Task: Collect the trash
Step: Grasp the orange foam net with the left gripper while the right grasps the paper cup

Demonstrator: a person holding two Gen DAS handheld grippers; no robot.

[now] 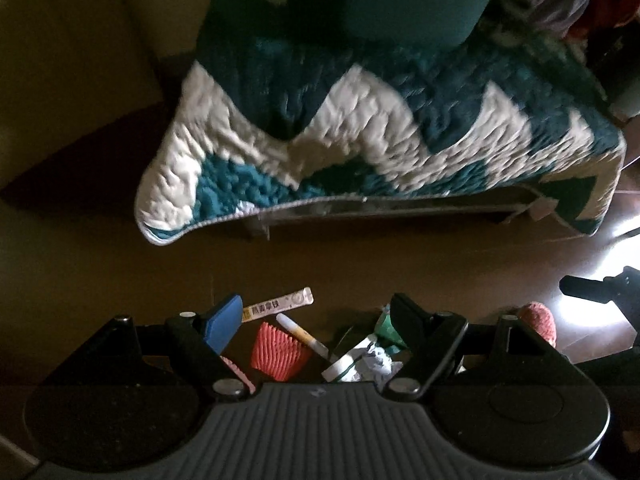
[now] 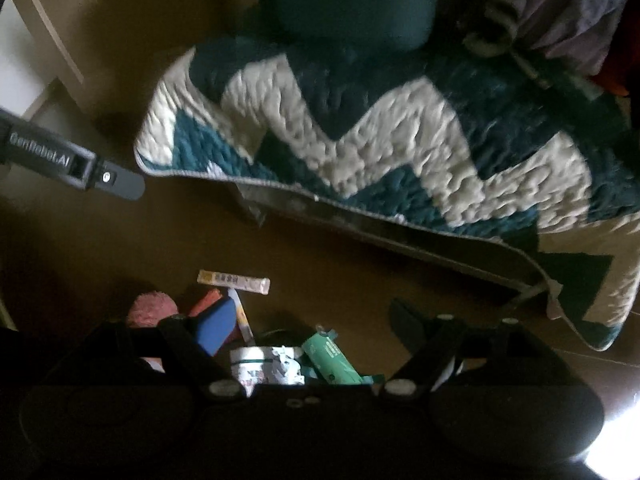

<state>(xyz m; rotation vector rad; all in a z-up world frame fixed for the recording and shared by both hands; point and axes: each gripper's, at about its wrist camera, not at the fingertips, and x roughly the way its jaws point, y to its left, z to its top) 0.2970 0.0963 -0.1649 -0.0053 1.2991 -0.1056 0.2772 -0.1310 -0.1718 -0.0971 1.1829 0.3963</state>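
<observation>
While both claws gape wide and hold nothing, the left gripper (image 1: 316, 320) and right gripper (image 2: 316, 320) hang over trash on the brown floor (image 1: 360, 264): red foam net (image 1: 276, 354), white pen (image 1: 302, 334), crumpled paper (image 1: 374, 362), green wrapper (image 2: 334, 354). Just past lies a sachet (image 1: 278, 306). Farther off, a zigzag quilt (image 1: 360, 128) drapes low furniture.

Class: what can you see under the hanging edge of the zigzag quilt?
Under the quilt edge, a strip of the furniture's frame shows above brown floor. Farther under it is dark; anything there is hidden.

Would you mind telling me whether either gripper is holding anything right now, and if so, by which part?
Nothing is held: the left gripper and right gripper are both open above the trash on the floor.
</observation>
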